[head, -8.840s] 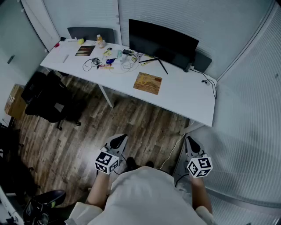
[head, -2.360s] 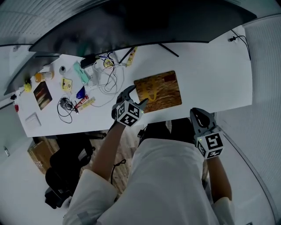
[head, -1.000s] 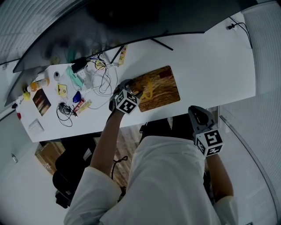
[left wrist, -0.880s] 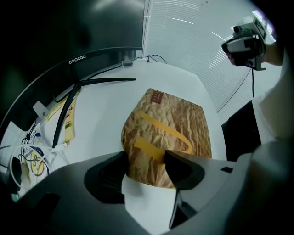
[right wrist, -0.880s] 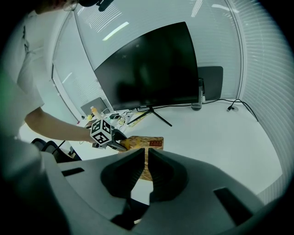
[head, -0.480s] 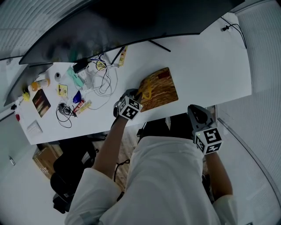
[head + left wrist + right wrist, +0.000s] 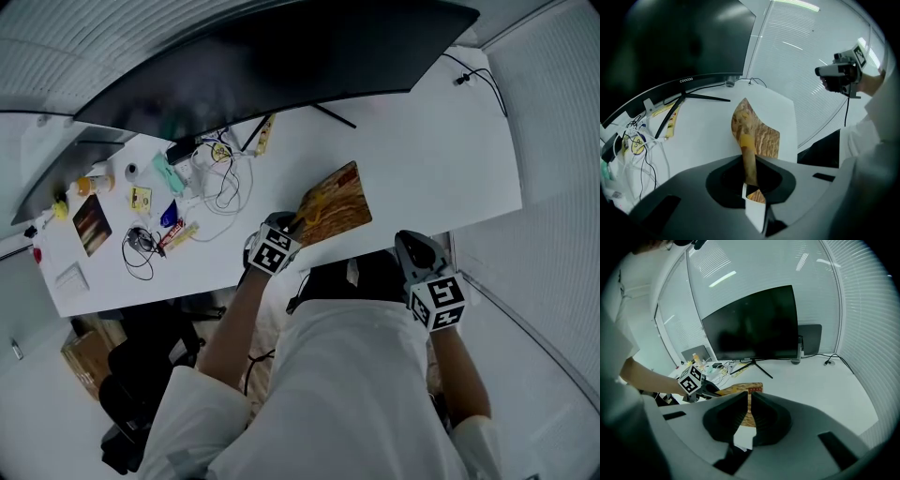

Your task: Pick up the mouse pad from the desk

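Mouse pad (image 7: pixel 334 201) tilts up at the desk's (image 7: pixel 431 141) front edge, with bare desktop to its right. Our left gripper (image 7: pixel 292 225) has just been closing and now clamps its corner. Our right gripper (image 7: pixel 417 251) is closed and empty.

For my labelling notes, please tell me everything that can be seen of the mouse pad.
The mouse pad is a thin, flexible rectangle with a brown wood-grain print. The left tongs, which have just been closing, pinch its left edge. That side is lifted and curled, so the pad stands tilted. Its far end seems to rest on the white desk.
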`<state>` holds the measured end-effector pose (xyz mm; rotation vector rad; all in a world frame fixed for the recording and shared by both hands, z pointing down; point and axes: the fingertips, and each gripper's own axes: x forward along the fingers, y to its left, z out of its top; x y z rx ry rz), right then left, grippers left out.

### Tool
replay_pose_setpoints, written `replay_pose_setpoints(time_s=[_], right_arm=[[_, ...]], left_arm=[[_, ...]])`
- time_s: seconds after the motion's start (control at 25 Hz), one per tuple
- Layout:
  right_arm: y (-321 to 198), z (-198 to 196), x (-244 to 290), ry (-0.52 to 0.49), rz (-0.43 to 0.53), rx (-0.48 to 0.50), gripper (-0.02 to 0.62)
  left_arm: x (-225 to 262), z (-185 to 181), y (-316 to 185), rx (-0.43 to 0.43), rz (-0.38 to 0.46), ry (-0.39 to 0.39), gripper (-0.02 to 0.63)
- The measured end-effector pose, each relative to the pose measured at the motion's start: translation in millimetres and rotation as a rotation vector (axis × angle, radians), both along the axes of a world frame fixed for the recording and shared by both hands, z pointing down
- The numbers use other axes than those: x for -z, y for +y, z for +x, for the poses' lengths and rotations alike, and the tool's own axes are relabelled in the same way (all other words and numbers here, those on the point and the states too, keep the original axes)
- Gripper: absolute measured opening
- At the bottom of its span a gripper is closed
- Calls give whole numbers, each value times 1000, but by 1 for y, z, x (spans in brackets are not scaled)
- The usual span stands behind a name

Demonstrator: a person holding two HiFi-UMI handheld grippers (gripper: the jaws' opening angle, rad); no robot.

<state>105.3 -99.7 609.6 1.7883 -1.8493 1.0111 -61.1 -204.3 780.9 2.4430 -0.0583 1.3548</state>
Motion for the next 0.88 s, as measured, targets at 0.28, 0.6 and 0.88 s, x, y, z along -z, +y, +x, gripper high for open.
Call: replay_pose_setpoints(time_s=[0.28,0.6,0.88], right_arm=[[8,13,13,13,31,1,42],[20,33,35,30,93,42,42],[36,57,63,41,171,90,43]], left_arm=[[45,7,23,40,-66,109,40],[101,22,46,83,-16,186,40],[140,32,59,222,33,237,40]])
